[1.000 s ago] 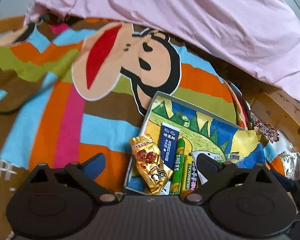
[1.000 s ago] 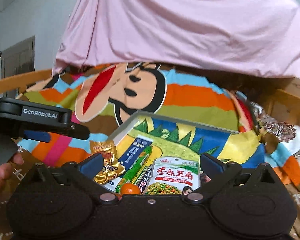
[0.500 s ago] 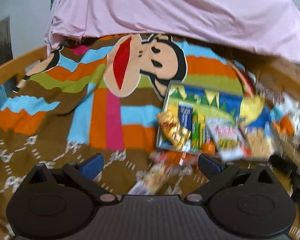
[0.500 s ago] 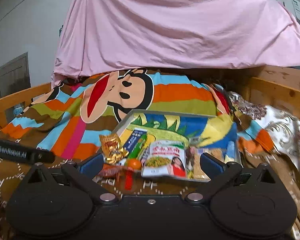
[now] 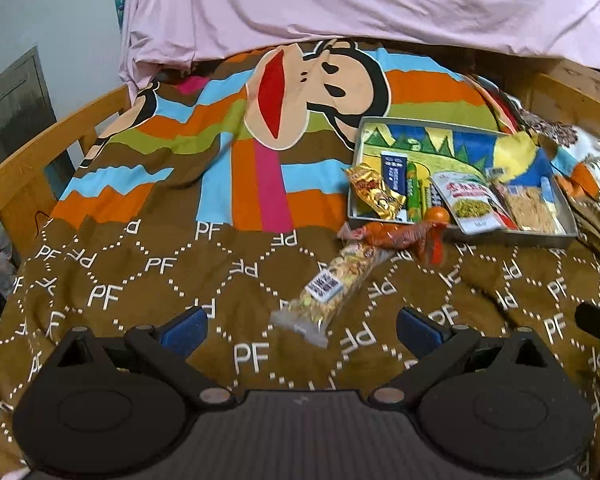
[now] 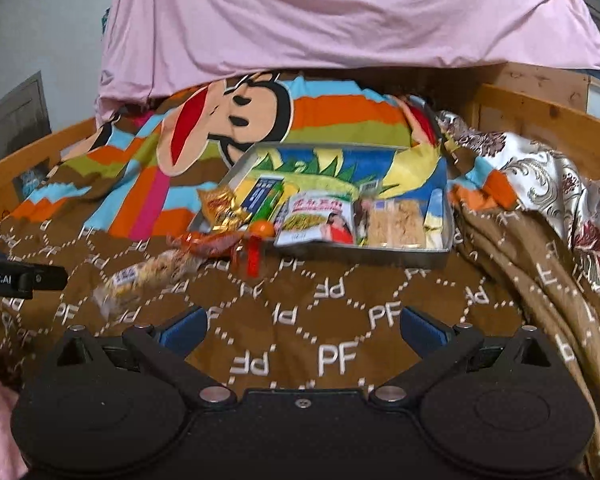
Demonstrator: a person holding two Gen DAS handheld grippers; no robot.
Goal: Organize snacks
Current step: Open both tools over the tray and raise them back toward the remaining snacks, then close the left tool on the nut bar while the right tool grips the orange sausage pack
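Observation:
A metal tray [image 5: 512, 236] [image 6: 364, 254] with a cartoon-print floor lies on the blanket and holds several snack packets, among them a gold packet [image 5: 376, 194] and a white-and-green bag [image 5: 470, 200] [image 6: 316, 218]. In front of the tray lie an orange-red wrapper [image 5: 396, 236] [image 6: 216, 242] and a long clear snack bar [image 5: 336, 284] [image 6: 148, 276]. My left gripper [image 5: 300, 330] is open, hanging just short of the clear bar. My right gripper [image 6: 302, 330] is open over bare blanket, well short of the tray.
A brown and striped cartoon blanket [image 5: 180, 264] covers the bed. A pink sheet [image 5: 340, 4] hangs at the back. Wooden rails [image 5: 32, 164] [image 6: 540, 116] run along both sides. A floral quilt [image 6: 572, 200] is bunched at the right.
Both grippers have pulled back from the tray toward the near side of the bed. The clear bar and orange wrapper now show in front of the tray.

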